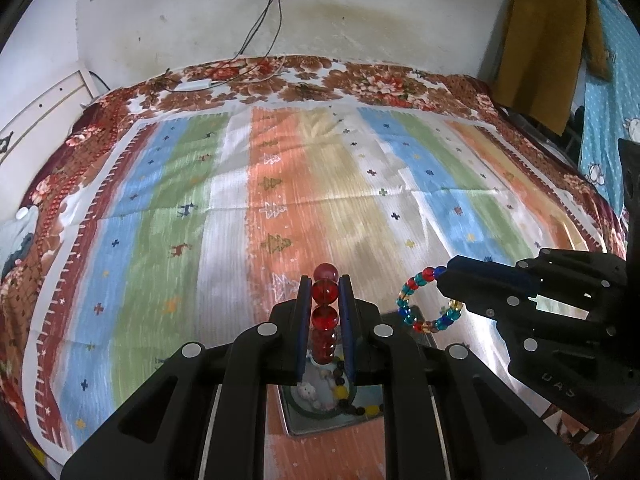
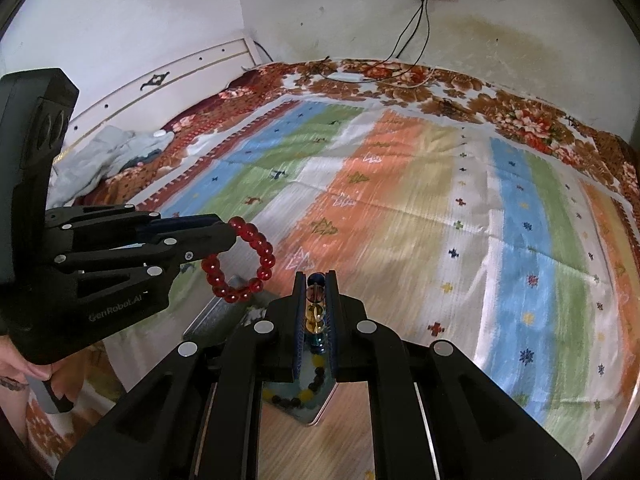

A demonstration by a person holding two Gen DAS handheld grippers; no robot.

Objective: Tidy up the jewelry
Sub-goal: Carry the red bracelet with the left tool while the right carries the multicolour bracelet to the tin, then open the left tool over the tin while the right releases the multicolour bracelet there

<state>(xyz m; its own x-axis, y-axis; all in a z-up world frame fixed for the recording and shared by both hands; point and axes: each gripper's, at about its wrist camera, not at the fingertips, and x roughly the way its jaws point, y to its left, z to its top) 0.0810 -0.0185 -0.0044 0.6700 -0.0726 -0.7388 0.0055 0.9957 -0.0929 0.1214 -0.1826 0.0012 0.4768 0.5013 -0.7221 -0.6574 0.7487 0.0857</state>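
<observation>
Already my left gripper (image 1: 325, 292) pinches the red bracelet (image 2: 240, 260), my right gripper (image 2: 316, 292) the multicoloured bracelet (image 1: 428, 300); both hang above the tin (image 1: 320, 420) (black-and-yellow beads (image 2: 296, 396) inside), not yet placed.

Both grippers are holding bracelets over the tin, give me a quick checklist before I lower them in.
1. Left gripper shut on the red bracelet: ok.
2. Right gripper shut on the multicolored bracelet: ok.
3. Both bracelets hang free of the striped cloth: ok.
4. Tin open below the grippers: ok.
5. Room left in the tin beside the black and yellow bracelet: cannot tell, mostly hidden.
6. The two grippers apart from each other: ok.
</observation>
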